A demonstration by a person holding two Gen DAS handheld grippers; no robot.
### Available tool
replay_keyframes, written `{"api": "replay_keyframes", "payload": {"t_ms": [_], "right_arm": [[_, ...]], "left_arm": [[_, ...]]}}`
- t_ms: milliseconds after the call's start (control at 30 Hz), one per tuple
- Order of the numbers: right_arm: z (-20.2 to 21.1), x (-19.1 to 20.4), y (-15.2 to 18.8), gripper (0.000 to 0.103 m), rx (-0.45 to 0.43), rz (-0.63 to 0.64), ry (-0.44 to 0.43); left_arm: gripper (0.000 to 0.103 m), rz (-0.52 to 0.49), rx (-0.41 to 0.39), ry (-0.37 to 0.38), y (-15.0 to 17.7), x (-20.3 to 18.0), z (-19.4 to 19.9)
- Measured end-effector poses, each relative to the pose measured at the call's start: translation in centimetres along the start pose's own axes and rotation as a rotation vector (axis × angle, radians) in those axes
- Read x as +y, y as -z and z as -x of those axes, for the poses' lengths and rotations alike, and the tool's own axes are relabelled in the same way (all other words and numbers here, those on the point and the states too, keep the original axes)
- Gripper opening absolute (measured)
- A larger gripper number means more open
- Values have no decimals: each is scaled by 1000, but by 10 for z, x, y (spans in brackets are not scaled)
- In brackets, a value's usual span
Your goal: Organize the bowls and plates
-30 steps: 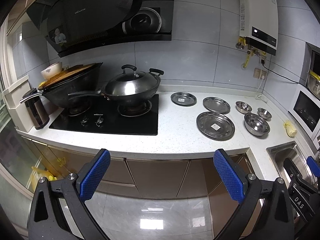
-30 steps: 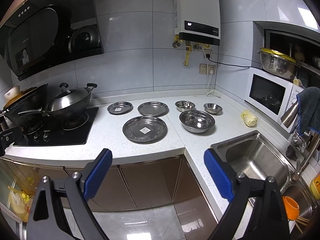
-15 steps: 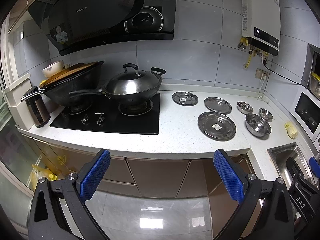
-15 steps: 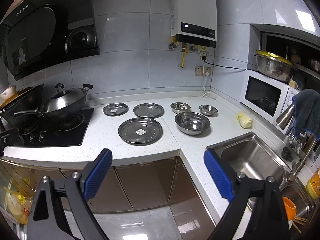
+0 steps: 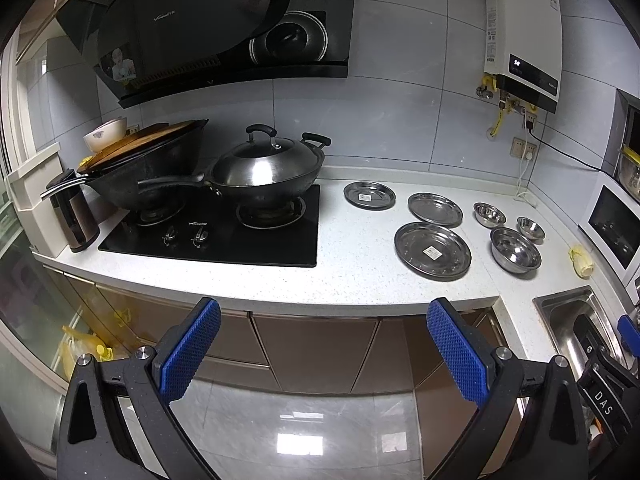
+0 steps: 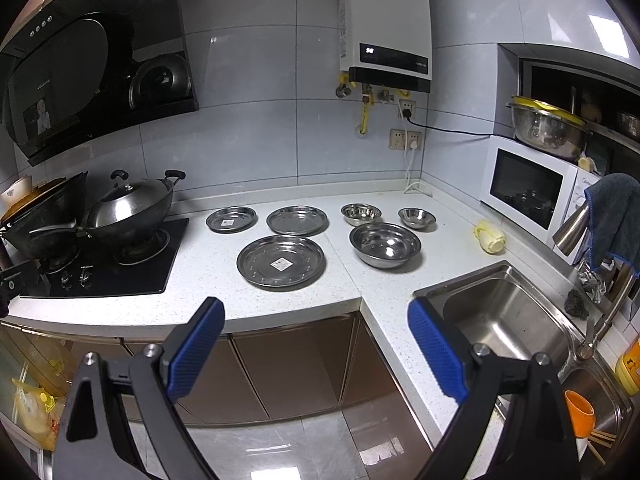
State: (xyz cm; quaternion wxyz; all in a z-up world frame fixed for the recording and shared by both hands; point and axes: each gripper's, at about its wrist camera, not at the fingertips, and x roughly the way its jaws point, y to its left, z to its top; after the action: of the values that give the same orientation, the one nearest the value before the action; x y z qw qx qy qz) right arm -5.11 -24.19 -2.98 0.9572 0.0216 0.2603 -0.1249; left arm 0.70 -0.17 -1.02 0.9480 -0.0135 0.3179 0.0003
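Observation:
Three steel plates lie on the white counter [image 6: 200, 304]: a large plate [image 6: 280, 262] in front, a medium plate [image 6: 297, 220] and a small plate [image 6: 231, 219] behind it. To their right stand a large steel bowl [image 6: 385, 245] and two small bowls [image 6: 361, 213] [image 6: 417, 218]. The left wrist view shows the large plate [image 5: 432, 250], the small plate [image 5: 369, 195] and the large bowl [image 5: 515, 255]. My left gripper [image 5: 323, 350] and right gripper [image 6: 316, 350] are both open and empty, held off the counter's front edge, well short of the dishes.
A black gas hob [image 5: 212, 232] holds a lidded wok [image 5: 266, 172] and a dark wok [image 5: 148, 172]. A steel sink [image 6: 508, 316] lies at the right, a microwave [image 6: 528, 186] behind it. A yellow item [image 6: 490, 236] lies by the bowls. Brown cabinets run below.
Both grippers have drifted slightly, so the counter and dishes shift a little in each view. The jaws stay open. Nothing on the counter has moved.

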Motion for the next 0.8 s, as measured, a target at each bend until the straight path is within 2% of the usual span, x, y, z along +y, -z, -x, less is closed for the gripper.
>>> {"api": "replay_keyframes", "payload": {"t_ms": [567,800], "right_arm": [[2,5,1,94,4,-17,-10],[12,17,-17,94,-37,-7,-24]], "left_arm": [[101,17,6,4,1,5,-1],[101,-1,-8,14,1,-6,4]]}}
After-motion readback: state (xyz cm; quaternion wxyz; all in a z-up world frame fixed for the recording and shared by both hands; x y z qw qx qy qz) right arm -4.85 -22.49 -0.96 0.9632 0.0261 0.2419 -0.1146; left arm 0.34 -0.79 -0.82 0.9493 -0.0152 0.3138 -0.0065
